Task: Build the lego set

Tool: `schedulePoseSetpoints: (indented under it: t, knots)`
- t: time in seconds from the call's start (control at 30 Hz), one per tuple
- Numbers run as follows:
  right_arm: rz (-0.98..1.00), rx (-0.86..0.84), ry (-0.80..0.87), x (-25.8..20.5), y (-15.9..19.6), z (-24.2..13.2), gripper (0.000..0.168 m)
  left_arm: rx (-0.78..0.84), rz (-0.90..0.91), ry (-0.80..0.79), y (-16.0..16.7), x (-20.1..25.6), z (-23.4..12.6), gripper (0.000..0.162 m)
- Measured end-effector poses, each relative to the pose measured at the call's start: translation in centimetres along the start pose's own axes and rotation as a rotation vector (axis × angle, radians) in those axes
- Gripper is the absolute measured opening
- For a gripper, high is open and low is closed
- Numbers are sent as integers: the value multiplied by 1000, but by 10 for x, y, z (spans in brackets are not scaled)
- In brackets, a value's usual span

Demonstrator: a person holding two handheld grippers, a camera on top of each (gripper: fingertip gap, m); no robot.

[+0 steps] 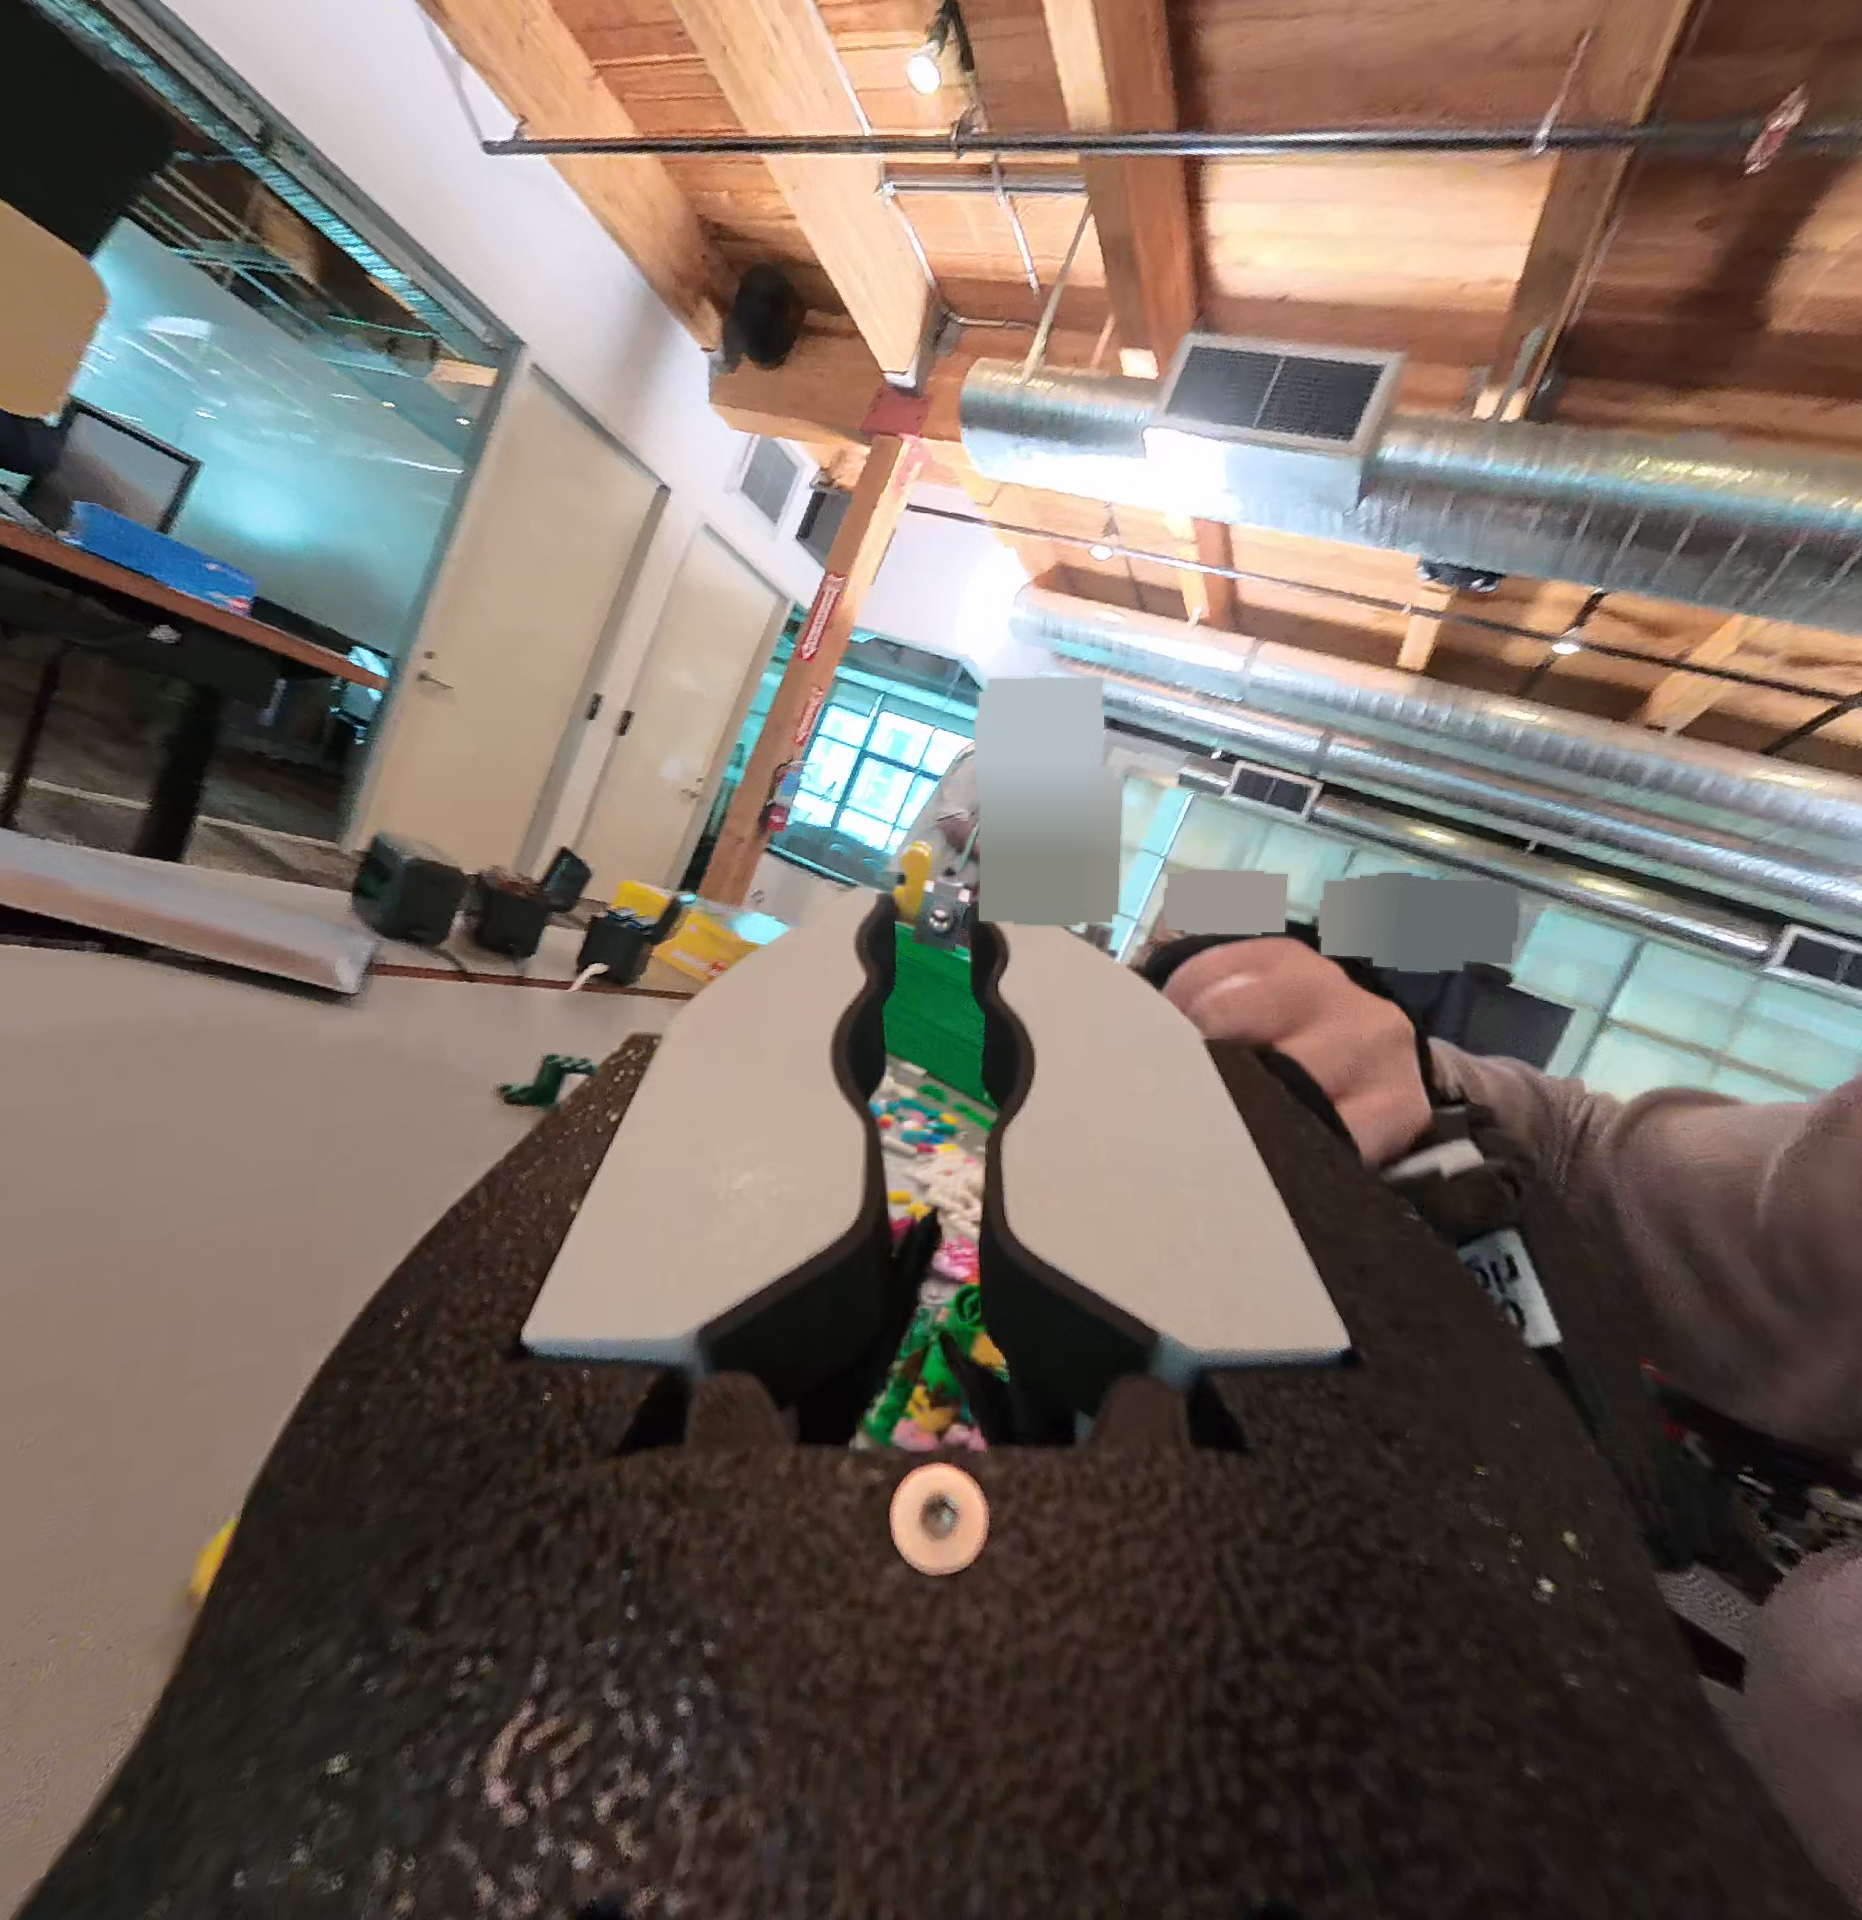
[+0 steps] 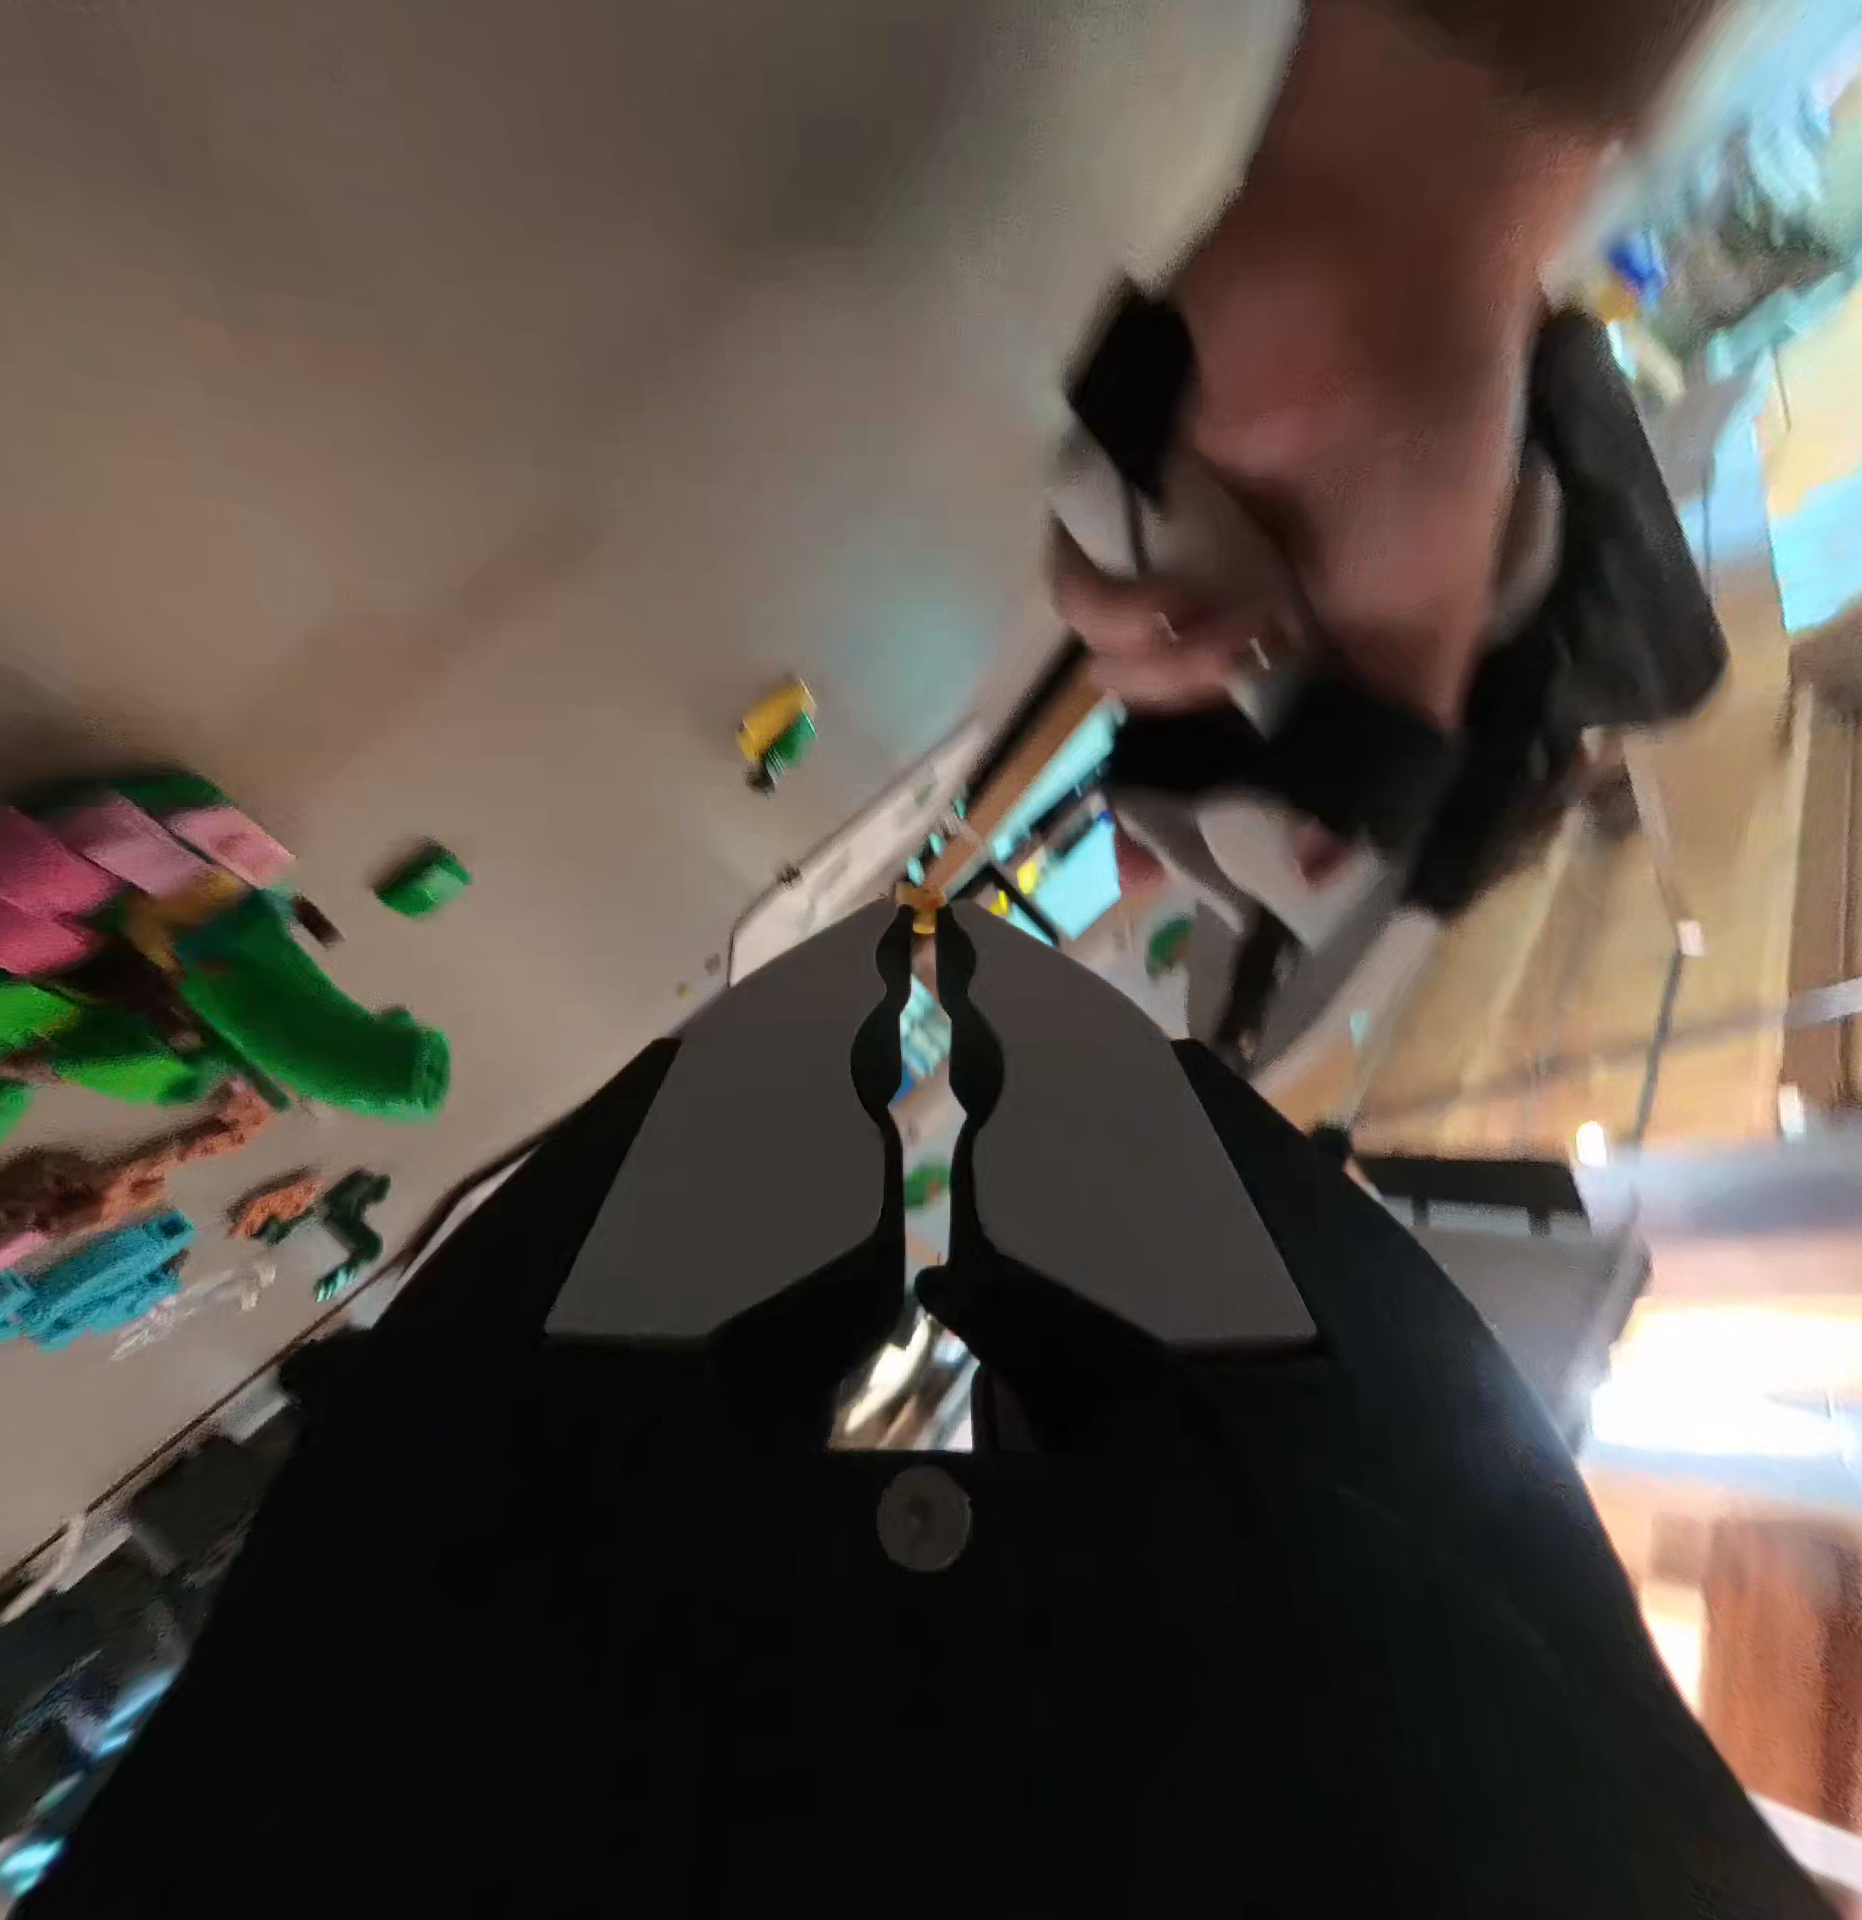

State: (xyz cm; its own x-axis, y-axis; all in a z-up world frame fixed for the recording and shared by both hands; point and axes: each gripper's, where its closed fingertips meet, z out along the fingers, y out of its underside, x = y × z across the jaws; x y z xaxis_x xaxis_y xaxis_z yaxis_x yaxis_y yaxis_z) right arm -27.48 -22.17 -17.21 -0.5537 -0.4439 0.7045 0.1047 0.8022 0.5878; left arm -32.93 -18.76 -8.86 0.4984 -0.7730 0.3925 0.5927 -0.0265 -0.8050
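Note:
In the left wrist view my left gripper (image 1: 933, 920) is raised and tilted up toward the ceiling. It is shut on a small grey Lego piece (image 1: 941, 921) at the fingertips, with a yellow part (image 1: 914, 869) sticking up beside it. Through the gap between the fingers I see a green studded build (image 1: 932, 1013) and a pile of mixed loose pieces (image 1: 932, 1143). In the blurred right wrist view my right gripper (image 2: 919, 909) is shut on a tiny yellow-orange piece (image 2: 916, 897). The table (image 2: 491, 416) runs tilted across that view.
A heap of pink, green, brown and blue pieces (image 2: 127, 987) lies at the left of the right wrist view, with a small green brick (image 2: 423, 881) and a yellow-green piece (image 2: 776, 727) apart from it. A dark green piece (image 1: 548, 1075) lies on the table. A person's hand (image 1: 1291, 1029) and sleeve are at the right.

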Motion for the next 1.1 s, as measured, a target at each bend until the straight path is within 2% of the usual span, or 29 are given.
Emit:
schedulePoseSetpoints:
  t: [0.1,0.23,0.33,0.43,0.53,0.6,0.7,0.83,0.9,0.97,1.1]
  knots:
    - [-191,133,-65,-15,-35,17,0,8,26,-32,-9,-8,-10,13]
    - [-382,253,-108,-29,-61,33,0,5,34,-36,-12,-9,-12,14]
    - [-419,288,-134,-34,-66,42,0,-6,57,-57,-14,-14,-16,14]
    - [-352,258,-132,-28,-60,50,0,10,101,-116,-24,-30,-34,14]
    - [-50,202,-170,-15,-45,58,0,86,107,-182,-50,-45,-61,14]
    - [352,176,-275,-8,-40,65,0,125,142,-227,-70,-49,-78,14]
    - [945,245,-510,5,-56,75,13,139,236,-326,-92,-53,-102,14]
    - [1369,383,-627,42,-79,98,15,201,265,-353,-109,-50,-118,14]
    - [1595,380,-719,53,-92,113,16,208,268,-350,-110,-49,-119,14]
    - [1709,353,-793,55,-107,123,21,195,278,-350,-109,-49,-117,14]
    - [1775,242,-835,51,-121,132,21,175,310,-358,-108,-48,-114,14]
